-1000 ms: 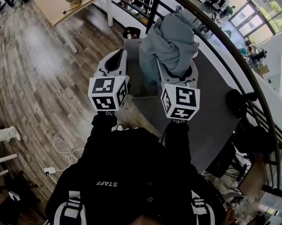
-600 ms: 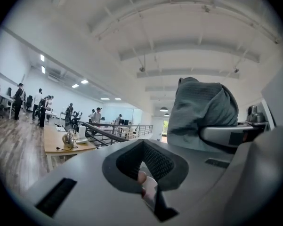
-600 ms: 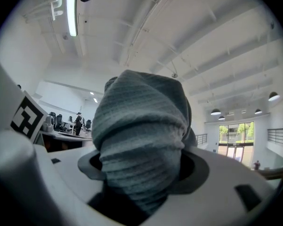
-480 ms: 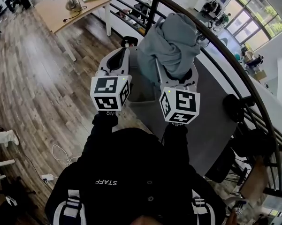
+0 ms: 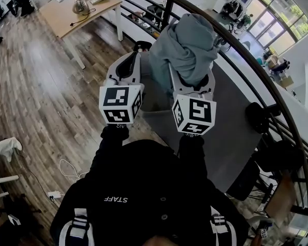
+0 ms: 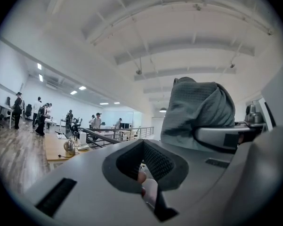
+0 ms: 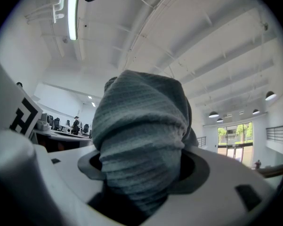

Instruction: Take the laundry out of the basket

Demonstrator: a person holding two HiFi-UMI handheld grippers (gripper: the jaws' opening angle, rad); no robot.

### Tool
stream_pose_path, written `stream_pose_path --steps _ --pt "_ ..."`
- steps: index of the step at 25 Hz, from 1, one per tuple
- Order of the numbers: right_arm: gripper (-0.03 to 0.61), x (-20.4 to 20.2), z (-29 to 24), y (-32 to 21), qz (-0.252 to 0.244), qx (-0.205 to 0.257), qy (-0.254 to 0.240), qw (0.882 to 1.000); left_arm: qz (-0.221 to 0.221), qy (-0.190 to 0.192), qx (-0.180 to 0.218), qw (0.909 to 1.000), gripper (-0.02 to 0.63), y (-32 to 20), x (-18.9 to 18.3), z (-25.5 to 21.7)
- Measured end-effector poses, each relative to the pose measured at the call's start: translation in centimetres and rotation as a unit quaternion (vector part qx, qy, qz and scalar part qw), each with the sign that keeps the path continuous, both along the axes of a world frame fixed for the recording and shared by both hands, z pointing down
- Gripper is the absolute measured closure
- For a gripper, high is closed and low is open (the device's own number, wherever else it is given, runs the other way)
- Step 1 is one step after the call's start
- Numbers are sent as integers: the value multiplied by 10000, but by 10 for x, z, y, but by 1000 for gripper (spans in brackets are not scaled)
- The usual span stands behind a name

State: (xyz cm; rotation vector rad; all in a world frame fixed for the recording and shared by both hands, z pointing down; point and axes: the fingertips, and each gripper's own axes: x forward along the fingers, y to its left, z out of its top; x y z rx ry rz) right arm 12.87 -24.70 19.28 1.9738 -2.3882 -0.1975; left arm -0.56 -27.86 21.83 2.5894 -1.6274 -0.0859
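Observation:
A bunched grey knit garment hangs lifted in the air, and my right gripper is shut on its lower part. In the right gripper view the cloth fills the gap between the jaws and hides most of what lies beyond. My left gripper is level just left of the garment, apart from it, its jaws together with no cloth between them. From the left gripper view the garment shows at the right, clasped by the other gripper. Below the garment the grey basket is mostly hidden.
A dark grey table lies under and right of the grippers. A curved black railing runs behind it. A wooden desk stands at the back left on the wood floor. Cables lie near the person's feet.
Both grippers have risen a little, and the grey garment has come up with the right one. The left gripper stays beside it.

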Motion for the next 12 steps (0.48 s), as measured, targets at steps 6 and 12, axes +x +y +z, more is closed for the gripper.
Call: stream_pose_path --steps 6,12 --pt "236 -2 0 4 -18 17 -15 10000 -8 -14 -1 10000 612 5 -1 1" --pt "236 -6 5 7 -1 -33 79 10000 -50 -32 -47 10000 612 9 -6 5"
